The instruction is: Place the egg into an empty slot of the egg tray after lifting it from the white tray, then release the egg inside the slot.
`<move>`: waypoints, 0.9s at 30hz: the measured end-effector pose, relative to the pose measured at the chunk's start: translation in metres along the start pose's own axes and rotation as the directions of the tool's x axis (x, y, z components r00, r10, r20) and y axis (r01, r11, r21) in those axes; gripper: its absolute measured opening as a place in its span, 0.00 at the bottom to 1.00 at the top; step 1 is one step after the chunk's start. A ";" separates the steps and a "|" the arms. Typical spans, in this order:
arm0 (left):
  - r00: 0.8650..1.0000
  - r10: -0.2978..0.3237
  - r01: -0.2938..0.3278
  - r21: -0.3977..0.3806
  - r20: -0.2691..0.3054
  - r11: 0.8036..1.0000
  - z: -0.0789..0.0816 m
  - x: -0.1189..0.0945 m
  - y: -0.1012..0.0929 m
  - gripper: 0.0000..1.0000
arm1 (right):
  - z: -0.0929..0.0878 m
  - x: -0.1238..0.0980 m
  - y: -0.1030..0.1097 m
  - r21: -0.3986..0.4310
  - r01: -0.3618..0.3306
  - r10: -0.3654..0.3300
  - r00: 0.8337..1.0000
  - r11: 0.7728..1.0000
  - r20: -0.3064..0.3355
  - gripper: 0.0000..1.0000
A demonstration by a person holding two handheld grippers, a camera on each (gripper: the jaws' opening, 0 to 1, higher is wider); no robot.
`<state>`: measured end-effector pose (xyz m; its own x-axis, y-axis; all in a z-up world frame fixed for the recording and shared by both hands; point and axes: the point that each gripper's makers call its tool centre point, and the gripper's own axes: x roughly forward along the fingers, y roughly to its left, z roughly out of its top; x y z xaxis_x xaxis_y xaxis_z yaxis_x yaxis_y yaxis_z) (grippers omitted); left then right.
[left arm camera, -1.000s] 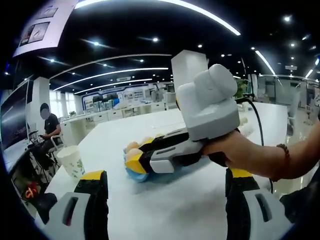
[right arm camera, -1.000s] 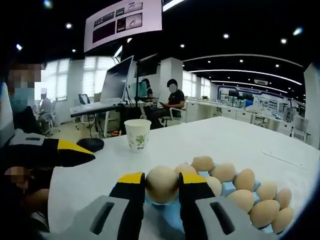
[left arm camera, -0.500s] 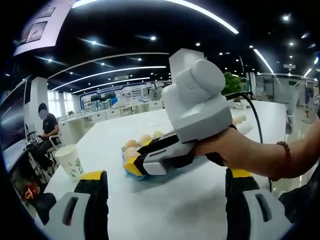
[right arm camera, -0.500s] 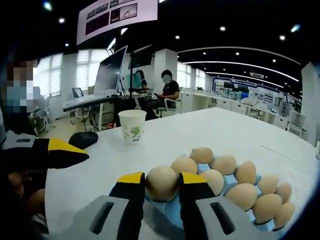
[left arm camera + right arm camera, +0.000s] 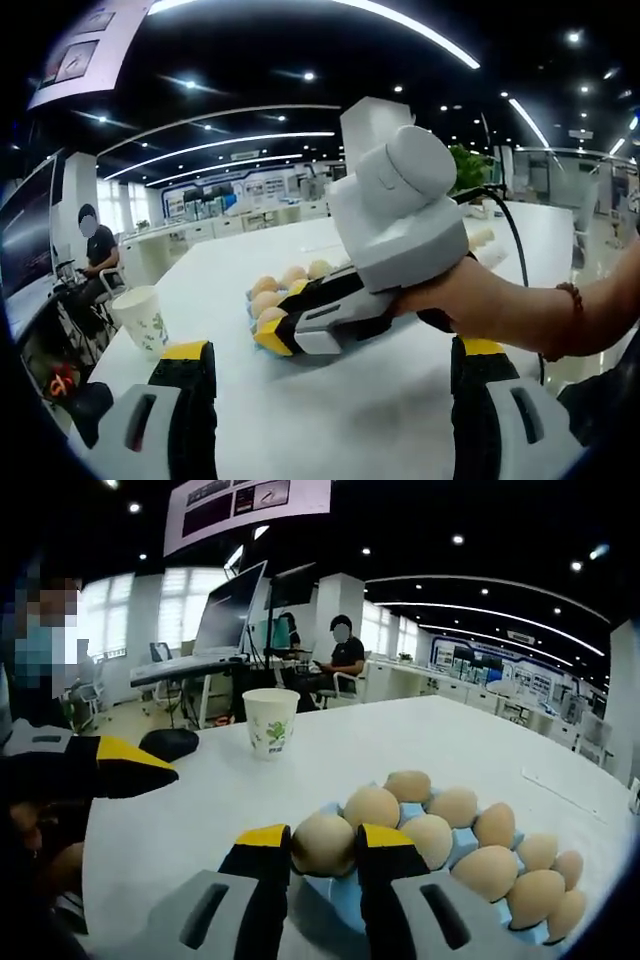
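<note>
The egg (image 5: 323, 844) is seen in the right gripper view clamped between the yellow-tipped jaws of the right gripper (image 5: 323, 852), which are closed against its two sides. It is held at the near edge of the blue egg tray (image 5: 345, 905), just in front of the other eggs (image 5: 430, 840) seated in their slots. The tray rests on a white table (image 5: 330, 750). Farther back on the table a paper cup (image 5: 271, 721) with a green print stands upright, well apart from the tray. At the left edge of this view the left gripper (image 5: 95, 770) is seen, one dark, yellow-tipped jaw pointing right over the table edge; from here its opening cannot be told. Seated people are visible at desks in the background.

In the left gripper view, the left gripper's (image 5: 325, 400) own two jaws rise from the bottom, set wide apart with nothing between them. Beyond them the right gripper (image 5: 275, 335) is held in a person's hand (image 5: 450, 300), coming in from the right, its tips lowered at the near end of the egg tray (image 5: 252, 297). Several eggs (image 5: 292, 277) are visible behind its tips. The held egg itself is largely hidden by the jaws in this view. The paper cup (image 5: 140, 320) stands to the left on the table (image 5: 330, 410).
</note>
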<state>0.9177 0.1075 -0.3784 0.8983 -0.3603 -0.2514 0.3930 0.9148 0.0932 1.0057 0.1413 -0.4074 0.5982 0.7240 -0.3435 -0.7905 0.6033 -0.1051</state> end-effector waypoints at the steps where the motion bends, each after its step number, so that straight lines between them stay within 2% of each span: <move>1: 1.000 0.000 0.000 0.000 -0.001 1.000 0.000 0.000 0.000 1.00 | 0.000 0.000 -0.001 -0.003 0.003 -0.003 1.000 1.000 0.003 0.28; 6: 1.000 0.003 -0.003 -0.002 -0.001 1.000 0.000 0.001 -0.001 1.00 | 0.003 -0.002 -0.003 0.009 -0.004 0.004 1.000 1.000 0.026 0.30; 14: 1.000 -0.005 0.005 0.003 -0.004 1.000 0.000 0.004 -0.005 1.00 | 0.012 -0.007 -0.009 0.031 0.001 -0.003 0.997 1.000 0.072 0.38; 18: 1.000 -0.020 0.020 -0.011 0.021 1.000 0.005 0.005 -0.008 1.00 | 0.015 -0.010 -0.013 0.030 0.010 -0.013 0.996 0.999 0.086 0.46; 23: 1.000 -0.023 0.023 -0.002 0.020 1.000 0.005 0.005 -0.009 1.00 | 0.015 -0.016 -0.019 0.052 0.024 -0.028 0.996 0.998 0.090 0.53; 27: 0.999 -0.041 0.042 -0.017 0.034 0.999 0.007 0.005 -0.012 1.00 | 0.016 -0.024 -0.027 0.076 0.050 -0.058 0.993 0.996 0.101 0.62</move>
<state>0.9193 0.0931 -0.3738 0.8874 -0.4039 -0.2223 0.4270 0.9018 0.0660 1.0147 0.1134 -0.3810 0.6532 0.7180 -0.2404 -0.7473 0.6625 -0.0514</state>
